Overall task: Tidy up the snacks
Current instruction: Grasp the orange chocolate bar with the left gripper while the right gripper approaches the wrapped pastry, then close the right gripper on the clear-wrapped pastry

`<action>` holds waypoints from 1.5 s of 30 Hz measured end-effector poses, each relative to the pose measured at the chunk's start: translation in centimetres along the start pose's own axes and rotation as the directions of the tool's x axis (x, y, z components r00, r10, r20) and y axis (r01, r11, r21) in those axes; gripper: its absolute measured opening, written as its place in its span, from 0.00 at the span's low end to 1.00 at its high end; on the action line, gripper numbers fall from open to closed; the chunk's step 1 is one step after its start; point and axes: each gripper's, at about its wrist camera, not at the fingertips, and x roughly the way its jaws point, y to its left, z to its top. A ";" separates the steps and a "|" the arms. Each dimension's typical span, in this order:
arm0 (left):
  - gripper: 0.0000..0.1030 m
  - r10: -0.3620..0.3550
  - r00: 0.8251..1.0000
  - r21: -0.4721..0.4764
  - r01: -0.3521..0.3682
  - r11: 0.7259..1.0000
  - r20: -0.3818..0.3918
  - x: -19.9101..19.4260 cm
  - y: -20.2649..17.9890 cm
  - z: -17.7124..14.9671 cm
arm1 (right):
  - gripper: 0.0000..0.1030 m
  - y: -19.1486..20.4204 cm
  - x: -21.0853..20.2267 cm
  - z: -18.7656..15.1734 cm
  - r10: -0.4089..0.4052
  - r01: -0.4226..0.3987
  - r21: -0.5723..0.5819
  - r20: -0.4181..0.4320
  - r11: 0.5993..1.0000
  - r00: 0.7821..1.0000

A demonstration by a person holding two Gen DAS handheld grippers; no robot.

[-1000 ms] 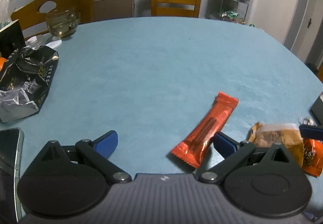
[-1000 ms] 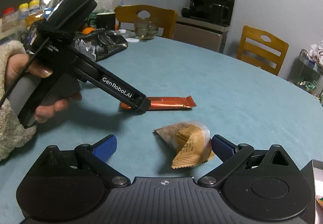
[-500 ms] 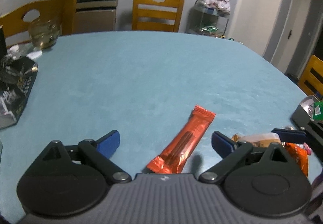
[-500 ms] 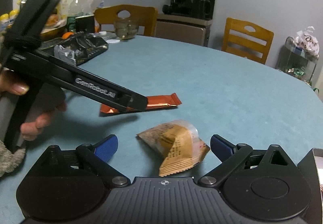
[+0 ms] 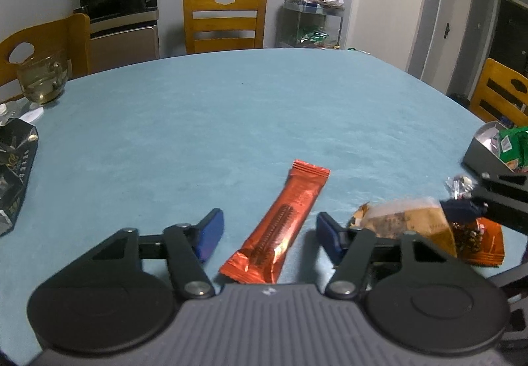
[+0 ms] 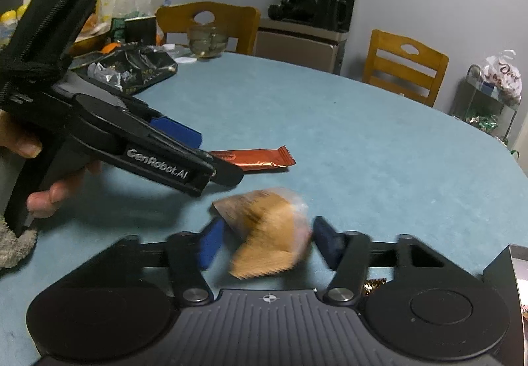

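Motion blurs the tan snack packet (image 6: 267, 230); the frame's edge crops the box (image 5: 495, 148).

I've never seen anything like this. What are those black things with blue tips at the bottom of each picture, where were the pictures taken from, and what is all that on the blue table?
There is no robot here. A person holds a hand-operated gripper in each hand, and each carries a wide-angle camera looking out along its two blue-padded fingers.

One picture looks out from the left gripper. A long orange-red snack bar lies on the blue table between its fingers. The jaws are closing but the pads do not yet press on it.

The other looks out from the right gripper. Its jaws are closing around a tan snack packet, which looks blurred; whether they grip it yet I cannot tell. Here you also see the left gripper from the side, in the person's hand.

Further off stand a black crinkled bag and a glass bowl.
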 end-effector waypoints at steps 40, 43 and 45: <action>0.19 0.005 1.000 0.060 -0.006 0.998 0.017 0.0 -2.2 -0.5 | 0.44 0.4 -2.2 -0.7 0.005 -0.005 0.050 0.004 0.999 1.000; 0.18 0.007 1.000 0.061 -0.008 0.998 0.018 -0.2 -2.2 -0.5 | 0.44 0.1 -3.1 -0.9 -0.009 0.008 0.068 0.017 0.998 1.000; 0.18 0.008 1.000 0.062 -0.009 0.998 0.020 -0.2 -2.2 -0.4 | 0.44 -0.1 -3.7 -1.0 -0.019 0.017 0.079 0.024 0.997 1.000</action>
